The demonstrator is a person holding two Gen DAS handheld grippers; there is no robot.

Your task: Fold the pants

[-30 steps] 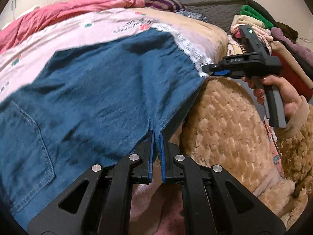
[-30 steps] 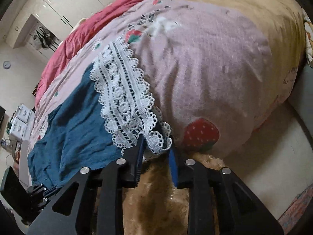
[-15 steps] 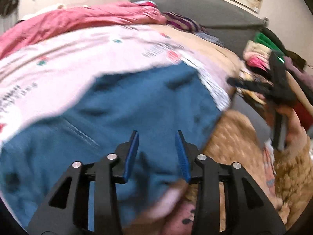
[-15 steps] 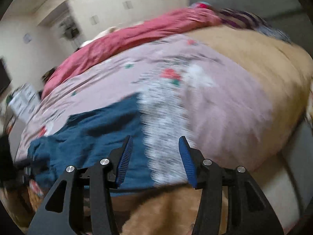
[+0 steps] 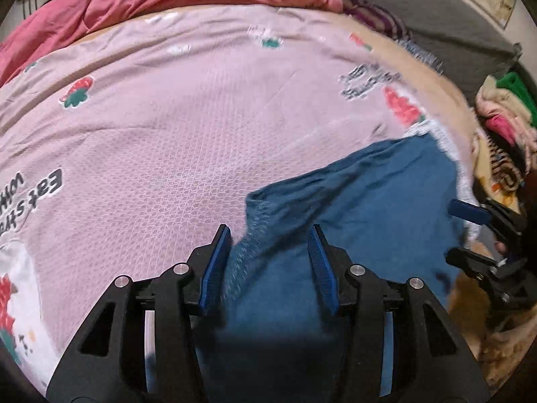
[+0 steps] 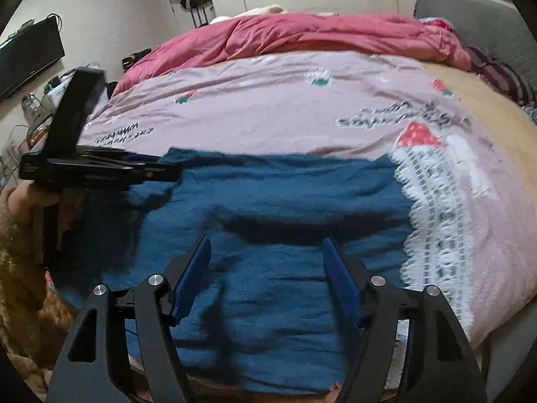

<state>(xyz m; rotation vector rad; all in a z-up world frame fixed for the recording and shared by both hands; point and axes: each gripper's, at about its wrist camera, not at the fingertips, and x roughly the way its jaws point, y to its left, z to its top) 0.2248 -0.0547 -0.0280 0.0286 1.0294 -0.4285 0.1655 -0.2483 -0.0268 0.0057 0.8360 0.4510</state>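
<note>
Two grippers hover over a bed, both with jaws opening and nothing pinched between the blue pads. In the right wrist view, going left to right: a black television (image 6: pixel 28 58) on the wall, then the left gripper (image 6: pixel 161 168) held out level by a hand (image 6: pixel 20 198) in a fuzzy tan sleeve, its tip over the left edge of the blue denim pants (image 6: pixel 285 201). The pants lie spread across the pink strawberry-print quilt (image 6: pixel 268 107), near the bed's front edge, with a white lace hem (image 6: pixel 433 235) on their right side. The right gripper (image 6: pixel 266 275) hangs above the middle of the denim, jaws wide, cloth below them but not gripped. Behind, a rose-red duvet (image 6: pixel 302 37) is bunched along the far side, and a grey headboard (image 6: pixel 470 16) stands at right.

In the left wrist view, the left gripper (image 5: pixel 270 262) sits partly open above the pants' stitched edge (image 5: pixel 255 228); the right gripper (image 5: pixel 486 235) shows at far right, beside a pile of clothes (image 5: pixel 503 127).
</note>
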